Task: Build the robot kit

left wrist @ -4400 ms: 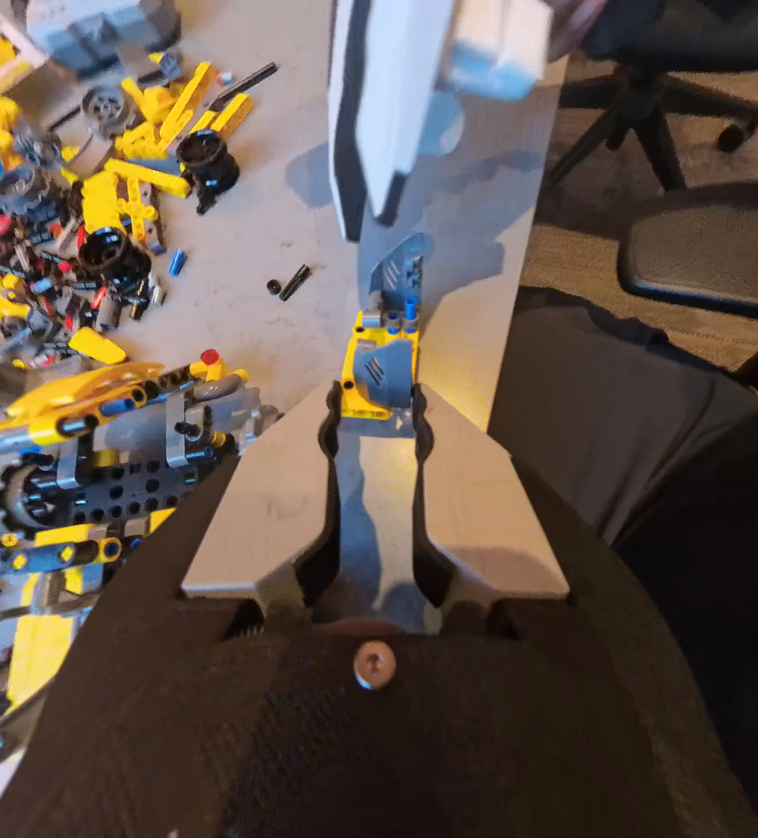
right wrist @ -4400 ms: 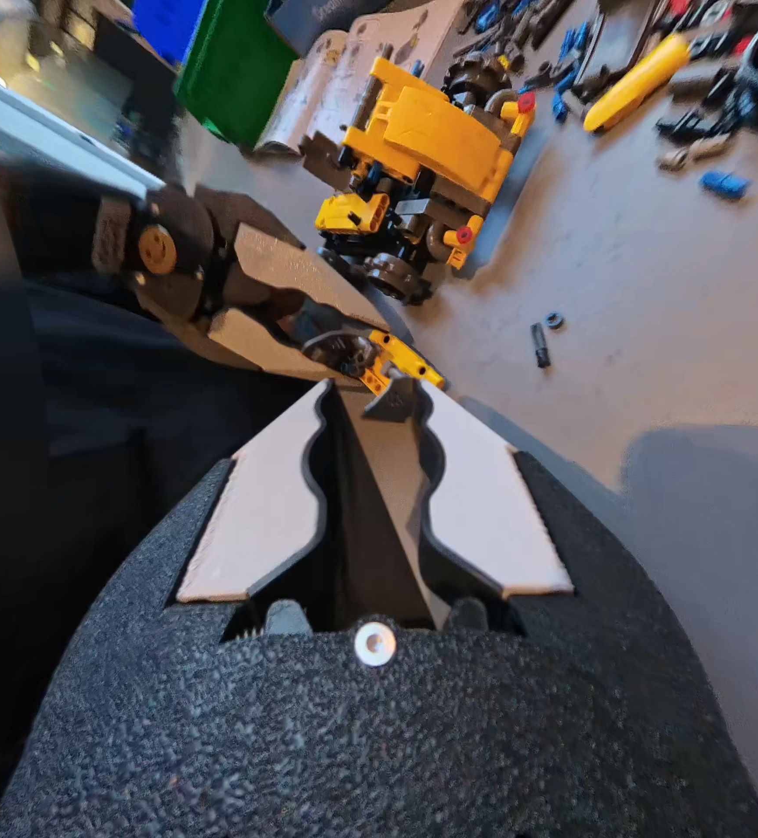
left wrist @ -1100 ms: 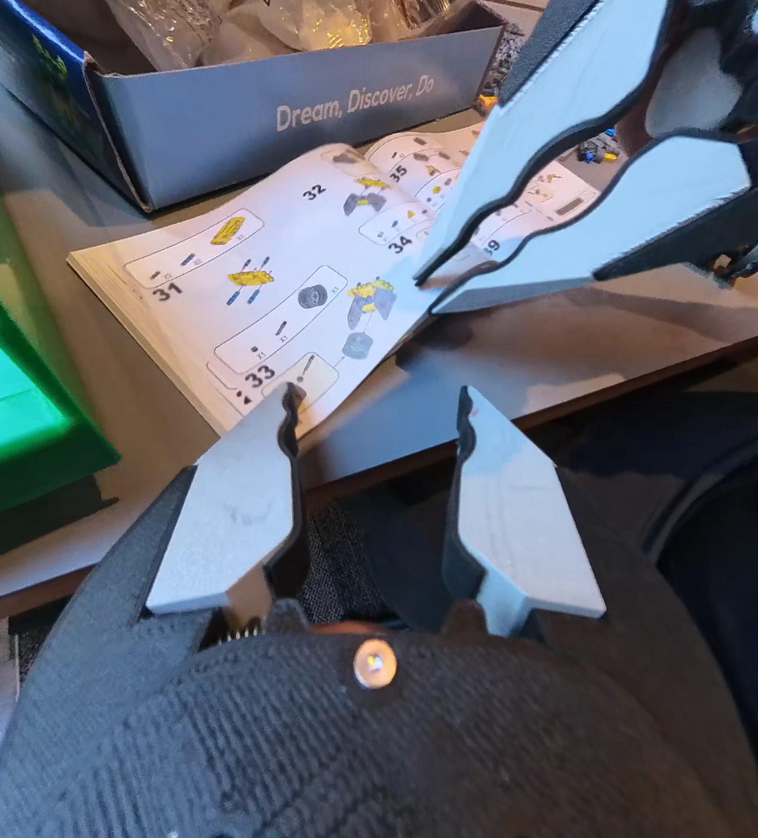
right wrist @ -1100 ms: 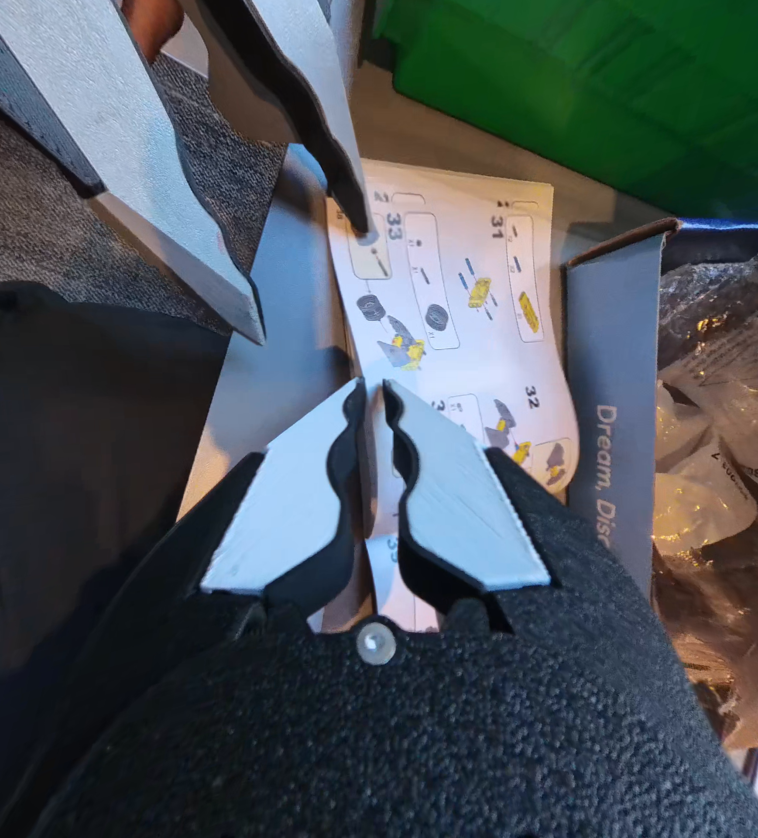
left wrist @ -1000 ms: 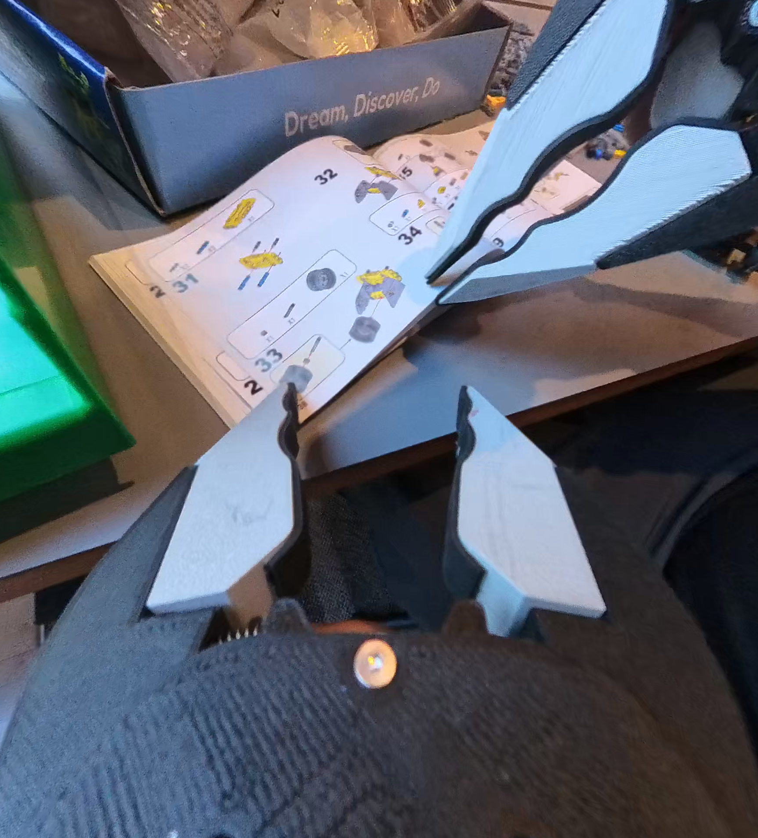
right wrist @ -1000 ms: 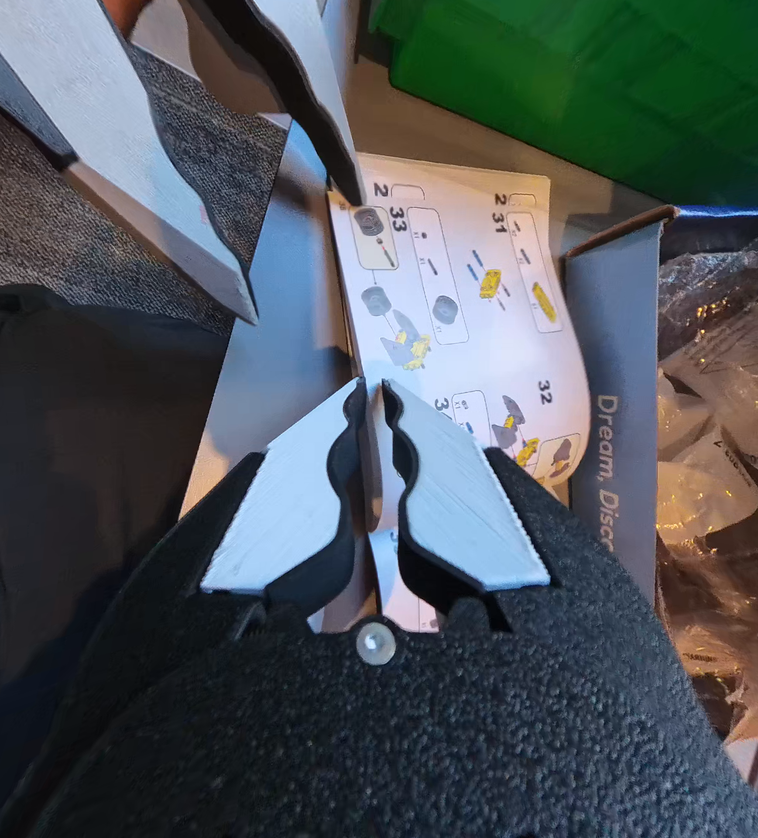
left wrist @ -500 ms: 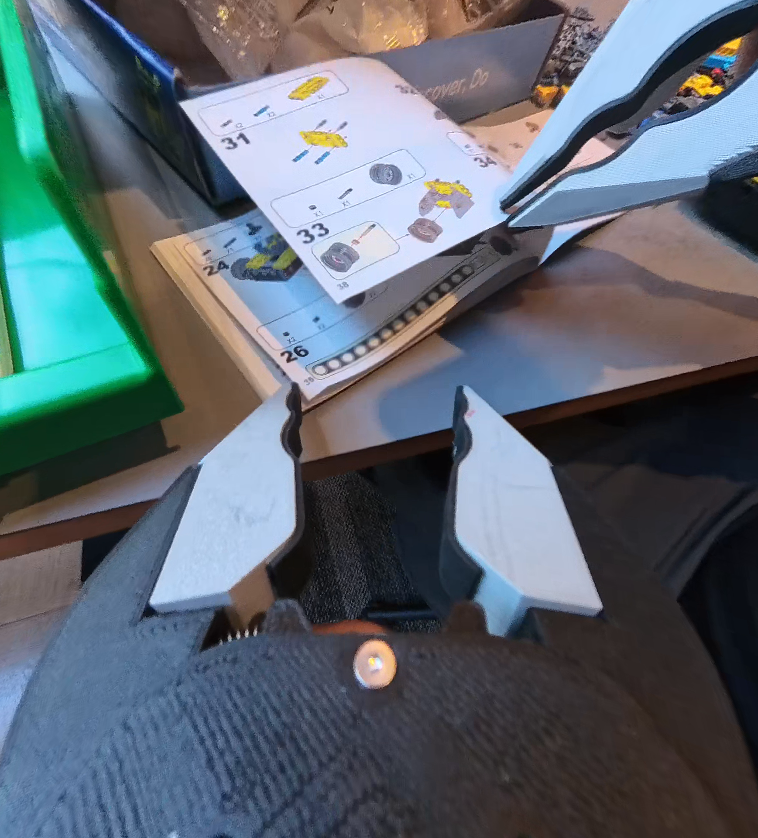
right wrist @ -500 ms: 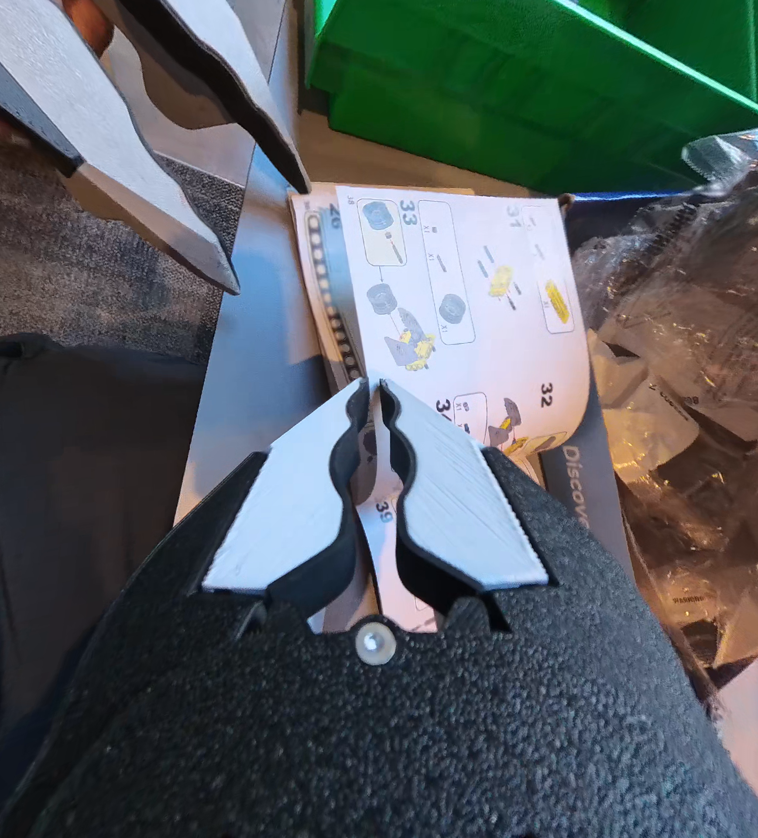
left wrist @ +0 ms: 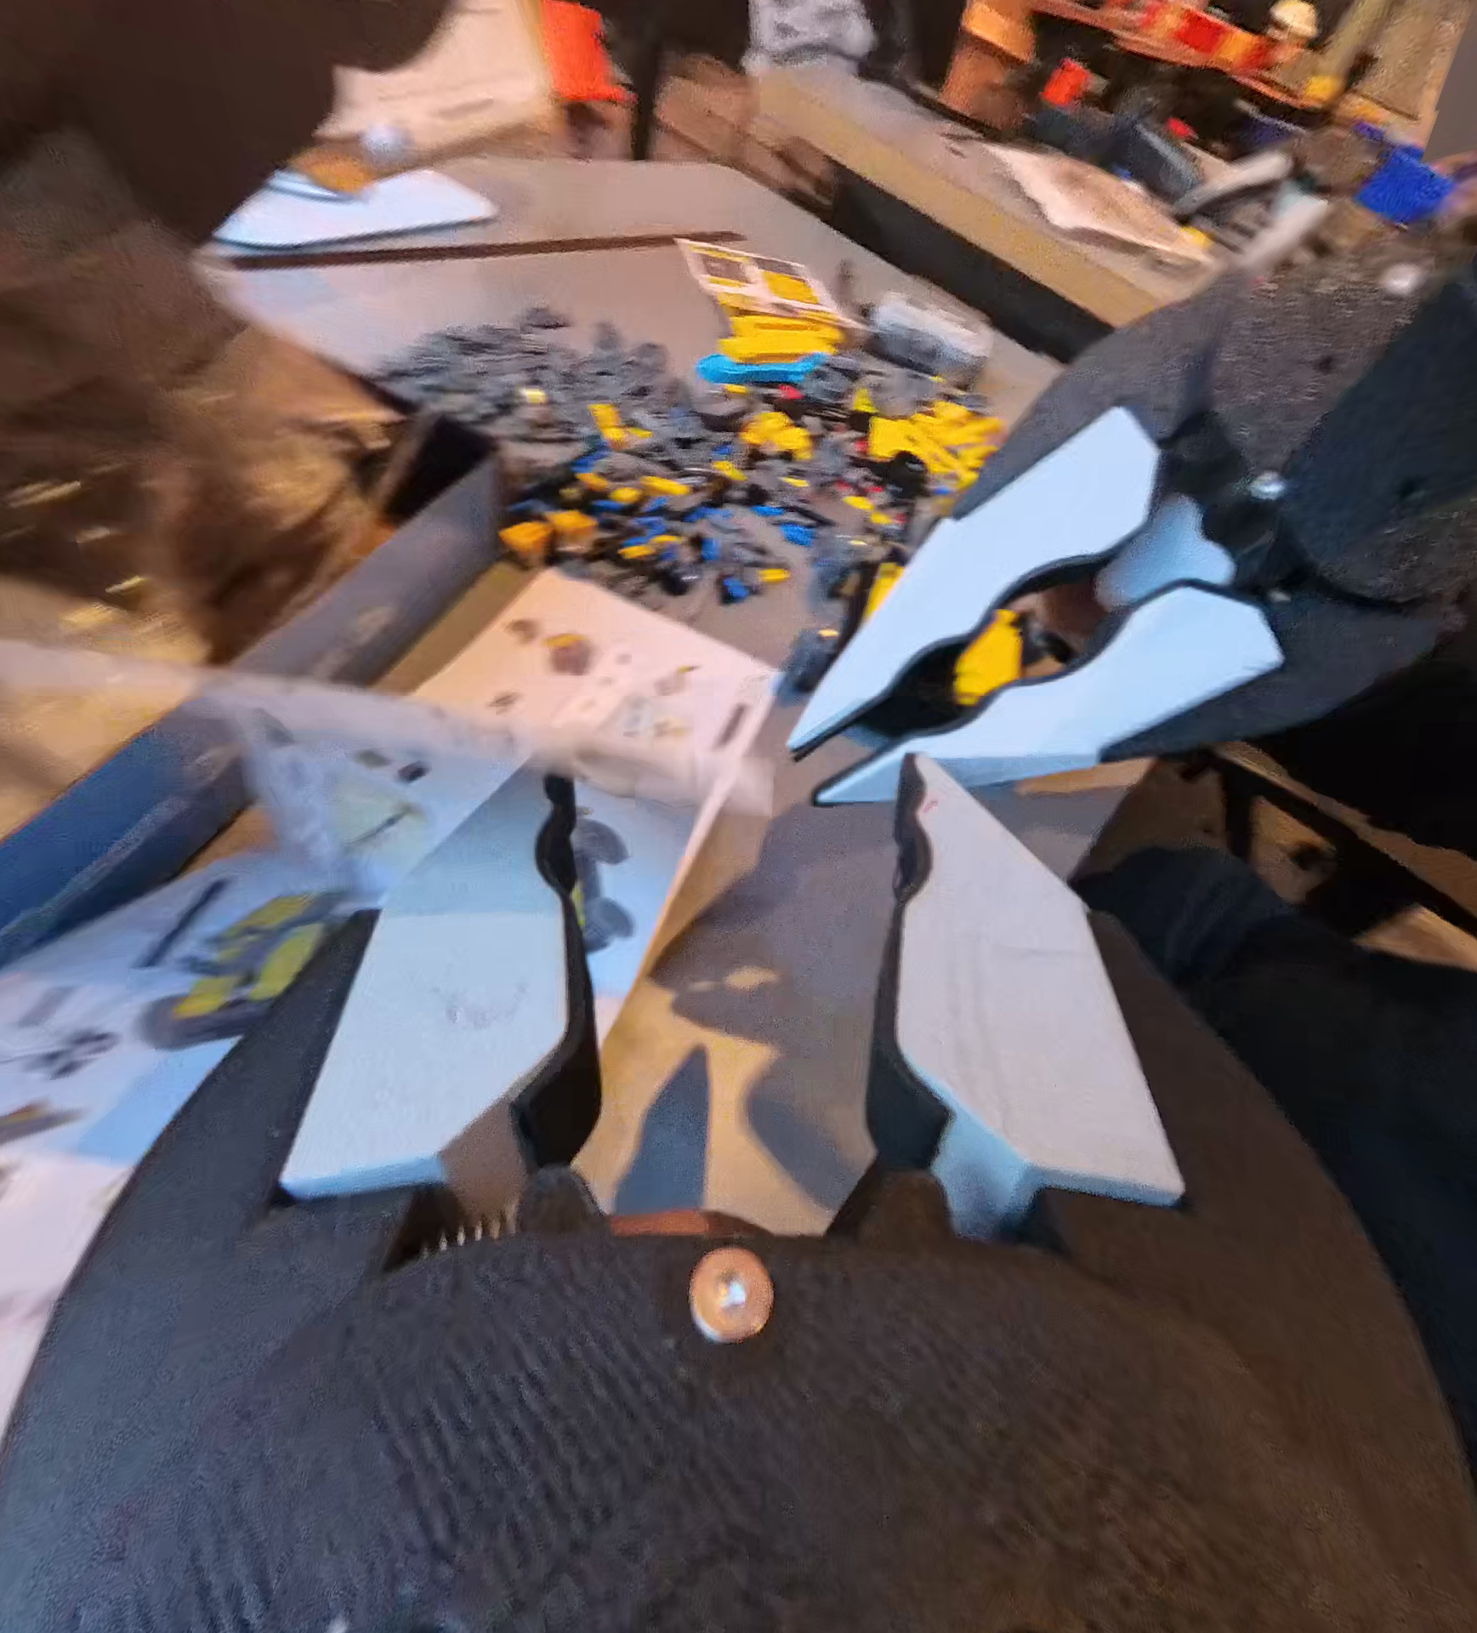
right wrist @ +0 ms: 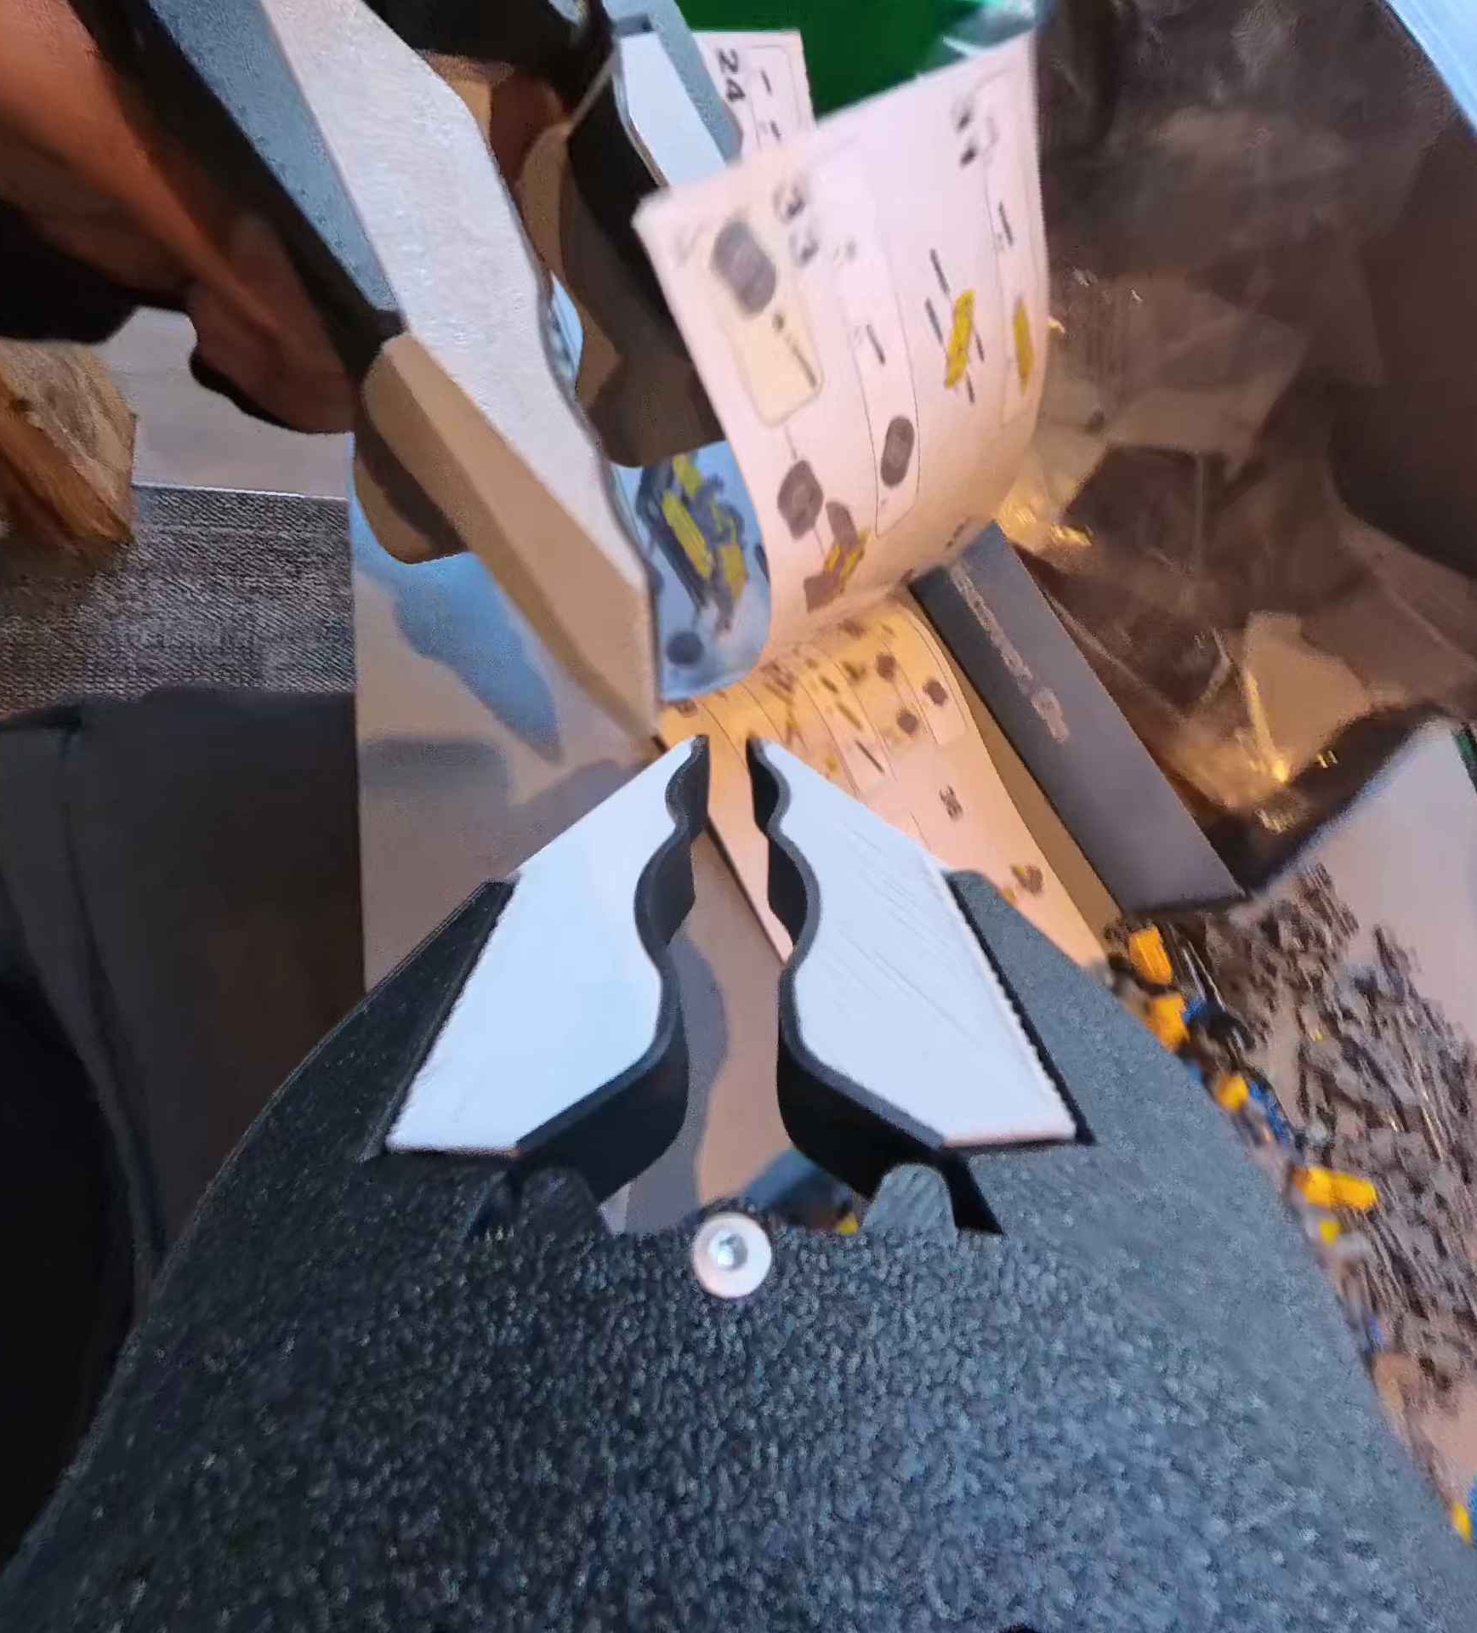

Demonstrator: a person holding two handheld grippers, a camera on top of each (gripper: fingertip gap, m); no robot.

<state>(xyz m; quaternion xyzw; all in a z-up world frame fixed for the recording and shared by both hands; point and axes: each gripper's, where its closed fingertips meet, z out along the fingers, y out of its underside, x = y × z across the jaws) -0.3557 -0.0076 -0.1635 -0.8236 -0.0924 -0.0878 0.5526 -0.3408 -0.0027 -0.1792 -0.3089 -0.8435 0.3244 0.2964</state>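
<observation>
The left gripper (left wrist: 730, 791) hangs over the near edge of the bench (left wrist: 761, 998) with its jaws wide apart and nothing between them. Its left finger (left wrist: 452, 990) lies over the open booklet (left wrist: 620, 672), whose lower pages spread out under and to the left of that finger; whether finger and paper touch cannot be told. One page (left wrist: 416, 720) of the booklet is lifted and blurred, arching above the left finger's tip. The gap between the left jaws shows only bare bench.

The right gripper (right wrist: 726, 751) has its jaws nearly together, a thin slit left at the tips. In its own view the slit shows bench and the booklet's edge behind it, not a page pinched in it. In the left wrist view the right gripper (left wrist: 805, 764) sits just ahead of the left gripper's right finger, its tips beside the right edge of the booklet, and no paper is seen held there.

In the right wrist view the raised page (right wrist: 876, 353) curls upward beyond the left gripper (right wrist: 655, 565), and a hand (right wrist: 98, 203) shows behind that gripper. A dark box (right wrist: 1070, 707) borders the far side of the booklet, with clear bags (right wrist: 1247, 548) inside it. A heap of yellow, blue and grey parts (left wrist: 717, 477) lies farther along the bench, beyond the booklet.
</observation>
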